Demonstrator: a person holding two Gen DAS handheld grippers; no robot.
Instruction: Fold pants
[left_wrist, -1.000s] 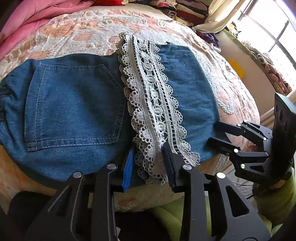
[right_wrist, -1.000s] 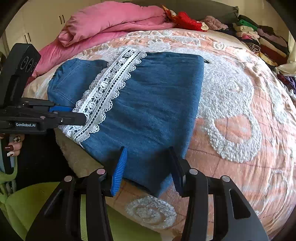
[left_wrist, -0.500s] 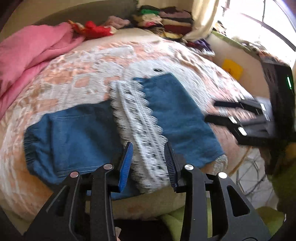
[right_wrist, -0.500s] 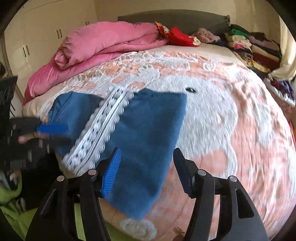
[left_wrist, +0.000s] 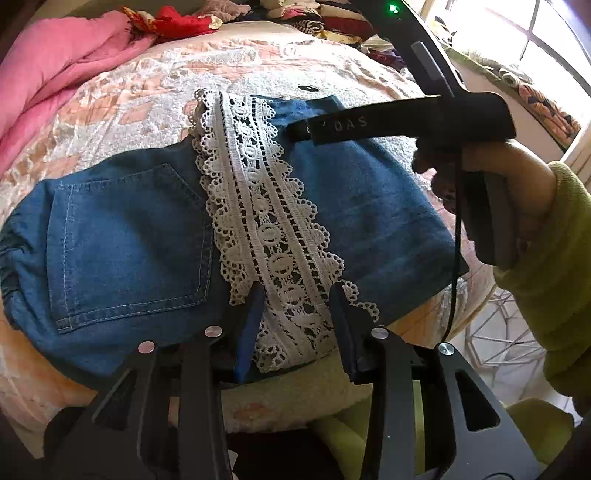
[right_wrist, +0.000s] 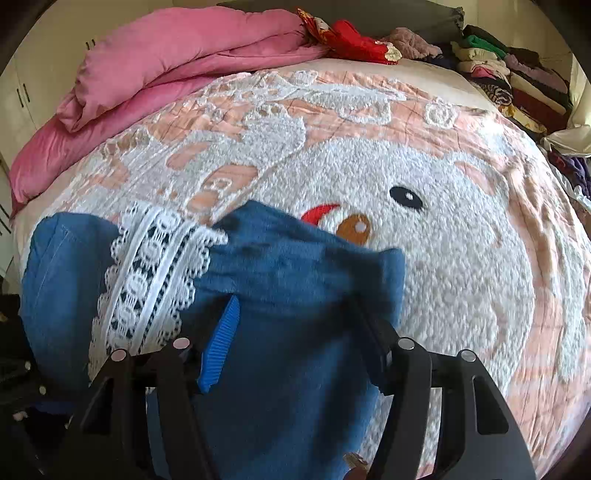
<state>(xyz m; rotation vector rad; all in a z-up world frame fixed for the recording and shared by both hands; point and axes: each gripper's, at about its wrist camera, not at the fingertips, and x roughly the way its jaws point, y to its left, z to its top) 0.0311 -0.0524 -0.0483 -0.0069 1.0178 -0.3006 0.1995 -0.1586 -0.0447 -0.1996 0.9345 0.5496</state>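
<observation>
The folded blue denim pants (left_wrist: 125, 240) lie on the bed near its front edge, back pocket at the left, a white lace hem band (left_wrist: 269, 221) across the middle. My left gripper (left_wrist: 295, 310) is open, its fingers astride the near end of the lace, just above it. My right gripper (right_wrist: 295, 317) is open and sits low over the right half of the pants (right_wrist: 288, 369), whose far edge is rumpled up. In the left wrist view the right gripper's body (left_wrist: 406, 122) reaches over the pants' far right corner, its fingertips unseen there.
The bed has a peach and white bear-pattern blanket (right_wrist: 424, 192). A pink duvet (right_wrist: 177, 66) lies at the back left. Red cloth (right_wrist: 351, 40) and stacked clothes (right_wrist: 517, 81) sit at the back. The person's green sleeve (left_wrist: 554, 277) is at right.
Both grippers lifted away half a second ago and have come back down. The right gripper moved forward over the pants' right half, rumpling its far edge. The left is again astride the lace.
</observation>
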